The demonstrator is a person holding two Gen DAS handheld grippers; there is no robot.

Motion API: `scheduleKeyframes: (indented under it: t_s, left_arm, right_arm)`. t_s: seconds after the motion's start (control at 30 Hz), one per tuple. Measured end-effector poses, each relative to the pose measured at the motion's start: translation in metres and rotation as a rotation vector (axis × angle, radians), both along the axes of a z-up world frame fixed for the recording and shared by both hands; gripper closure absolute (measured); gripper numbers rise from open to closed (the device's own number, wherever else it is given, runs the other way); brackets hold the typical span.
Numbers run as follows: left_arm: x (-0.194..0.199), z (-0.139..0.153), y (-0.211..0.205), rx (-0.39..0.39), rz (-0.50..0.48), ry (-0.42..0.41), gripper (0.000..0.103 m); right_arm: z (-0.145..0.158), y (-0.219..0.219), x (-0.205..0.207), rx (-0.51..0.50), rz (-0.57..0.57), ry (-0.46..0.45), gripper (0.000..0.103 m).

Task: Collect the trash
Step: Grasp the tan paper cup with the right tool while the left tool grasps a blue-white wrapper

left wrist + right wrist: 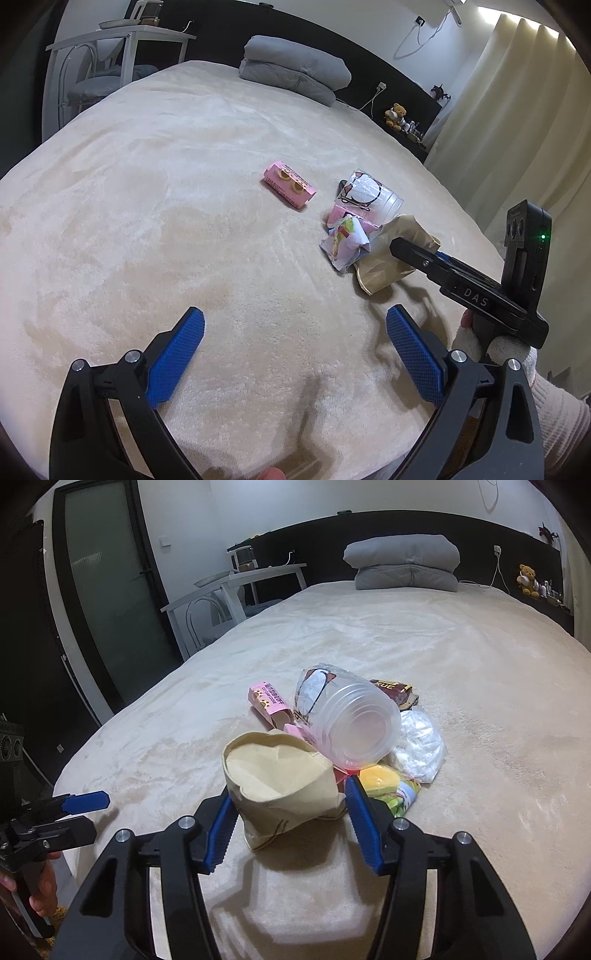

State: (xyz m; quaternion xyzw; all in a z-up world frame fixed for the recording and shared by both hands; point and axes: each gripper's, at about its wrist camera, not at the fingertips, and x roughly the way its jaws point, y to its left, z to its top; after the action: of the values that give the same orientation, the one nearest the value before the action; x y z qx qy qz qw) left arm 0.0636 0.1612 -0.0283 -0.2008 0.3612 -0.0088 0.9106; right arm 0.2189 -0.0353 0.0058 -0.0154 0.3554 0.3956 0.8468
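Dim indoor light — sharp, fisheye-bent edges

2 pink boxes point(290, 185), 1 paper bag point(280, 786), 1 plastic cup point(351, 723), 3 wrappers point(391, 794), 2 grippers point(288, 812).

Right gripper point(397, 247) side: "DAS", white letters on the black body.
Dark brown wrapper point(397, 692) behind the clear cup: "XUE".
Pink carton point(267, 701): small print on top, too small to read.
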Motion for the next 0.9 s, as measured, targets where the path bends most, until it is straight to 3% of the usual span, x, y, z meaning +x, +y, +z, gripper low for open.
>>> scheduleKeyframes:
  t_s: [0.53, 0.9]
  left_arm:
    - [0.019, -0.002, -0.009, 0.017, 0.003, 0.003, 0.007]
    - [0.055, -0.006, -0.038, 0.108, -0.084, -0.008, 0.007]
  right_arm:
    - [0.03, -0.047, -0.017, 0.09, -0.019, -0.001, 0.047]
    - [0.047, -0.087, -0.019, 0.118, -0.049, -0.006, 0.047]
